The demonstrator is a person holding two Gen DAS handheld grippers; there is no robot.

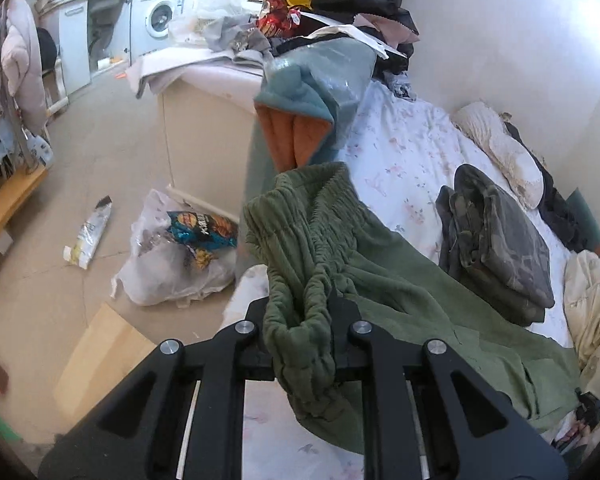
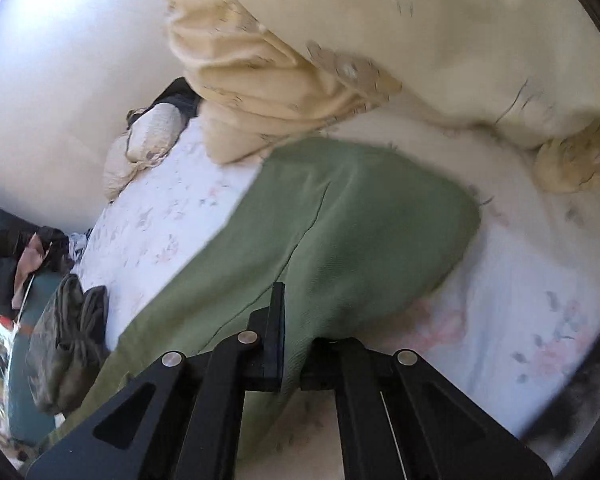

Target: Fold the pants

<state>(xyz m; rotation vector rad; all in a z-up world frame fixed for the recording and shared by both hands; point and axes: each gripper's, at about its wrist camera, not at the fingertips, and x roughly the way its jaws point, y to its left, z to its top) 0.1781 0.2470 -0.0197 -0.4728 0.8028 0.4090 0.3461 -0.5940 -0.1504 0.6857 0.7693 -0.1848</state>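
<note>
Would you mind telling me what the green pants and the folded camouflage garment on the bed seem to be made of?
Pants: soft, matte knit, probably fleece or brushed cotton; fuzzy surface, gathered elastic waistband bunching in the left claw.
Camouflage garment: smoother matte woven cloth, likely cotton; it holds flat, crisp folds.

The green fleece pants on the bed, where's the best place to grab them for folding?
The green fleece pants are best taken at their two ends. The gathered elastic waistband makes a thick ridge, and the left gripper pinches it from the bed's edge. The right gripper pinches the flat leg fabric from the side, where it lies thin on the floral sheet.
</note>
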